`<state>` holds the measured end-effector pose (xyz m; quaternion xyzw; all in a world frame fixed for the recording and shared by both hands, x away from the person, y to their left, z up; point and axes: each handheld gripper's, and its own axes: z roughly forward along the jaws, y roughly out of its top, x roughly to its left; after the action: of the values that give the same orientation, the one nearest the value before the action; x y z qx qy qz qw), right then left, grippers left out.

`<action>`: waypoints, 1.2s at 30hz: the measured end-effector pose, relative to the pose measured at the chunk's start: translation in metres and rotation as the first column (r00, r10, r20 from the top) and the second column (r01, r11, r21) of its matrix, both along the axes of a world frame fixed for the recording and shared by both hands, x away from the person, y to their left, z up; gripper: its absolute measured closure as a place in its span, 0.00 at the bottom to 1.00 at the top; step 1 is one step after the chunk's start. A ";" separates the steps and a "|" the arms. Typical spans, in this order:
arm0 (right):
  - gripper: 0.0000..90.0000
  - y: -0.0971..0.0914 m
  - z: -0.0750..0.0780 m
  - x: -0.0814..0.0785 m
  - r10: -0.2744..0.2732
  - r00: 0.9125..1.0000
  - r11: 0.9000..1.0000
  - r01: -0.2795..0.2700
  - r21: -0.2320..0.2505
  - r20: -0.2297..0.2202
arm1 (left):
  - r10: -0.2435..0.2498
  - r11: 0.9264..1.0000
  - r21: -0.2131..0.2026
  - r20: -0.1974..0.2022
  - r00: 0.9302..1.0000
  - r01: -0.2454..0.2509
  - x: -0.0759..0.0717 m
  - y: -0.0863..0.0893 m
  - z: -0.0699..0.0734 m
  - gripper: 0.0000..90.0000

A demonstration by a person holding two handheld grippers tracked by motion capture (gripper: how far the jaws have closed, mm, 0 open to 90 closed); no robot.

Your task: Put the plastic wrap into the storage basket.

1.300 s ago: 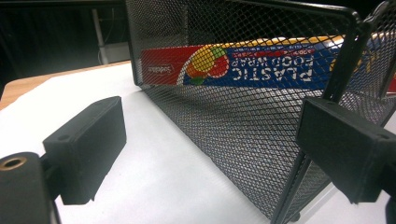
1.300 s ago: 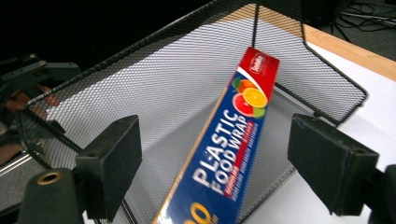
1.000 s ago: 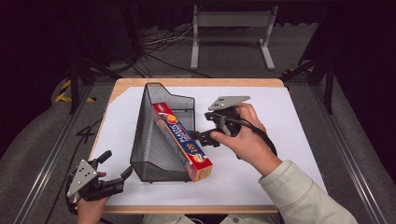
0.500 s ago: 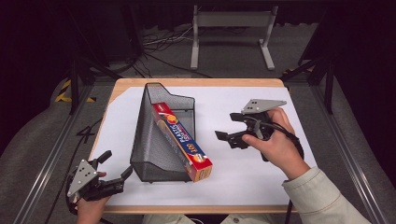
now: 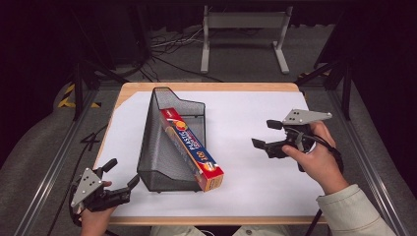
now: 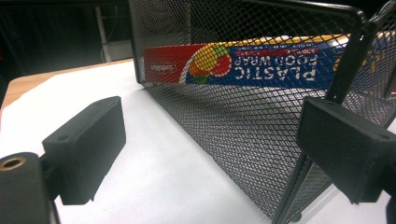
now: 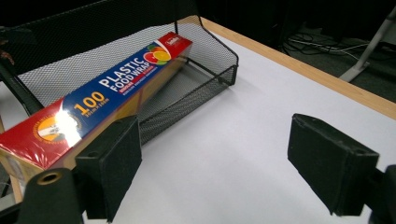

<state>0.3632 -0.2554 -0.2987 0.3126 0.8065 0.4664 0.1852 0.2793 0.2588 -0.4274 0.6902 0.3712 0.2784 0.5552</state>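
A black mesh basket [image 5: 162,147] lies on the white sheet, left of centre. A red and blue plastic food wrap box [image 5: 193,149] rests slanted in it, its near end sticking out over the basket's front. My right gripper [image 5: 265,133] hovers open and empty over the sheet to the right, well apart from the box. In the right gripper view the box [image 7: 102,95] and the basket [image 7: 208,63] lie ahead to the left of the jaws [image 7: 215,161]. My left gripper [image 5: 123,172] rests open at the near left corner, facing the basket's mesh wall [image 6: 243,140], with the box [image 6: 261,67] behind it.
The white sheet [image 5: 246,108] covers most of the wooden table [image 5: 206,87]. Bare sheet stretches between the basket and my right hand. A grey metal stand [image 5: 241,29] and cables lie on the floor beyond the far edge. Metal rails run along both sides.
My right gripper has drawn away from the box to the right, open and empty. The box, the basket and my left gripper have stayed in place.
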 end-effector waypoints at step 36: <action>0.20 -0.070 -0.110 -0.021 -0.142 0.990 0.987 0.140 0.082 0.025 | -0.009 1.000 0.008 -0.003 1.000 0.009 0.001 -0.001 -0.001 0.10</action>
<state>0.3420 -0.3256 -0.4085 0.3688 0.7600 0.4890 0.2175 0.2801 0.2577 -0.4282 0.6946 0.3678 0.2764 0.5531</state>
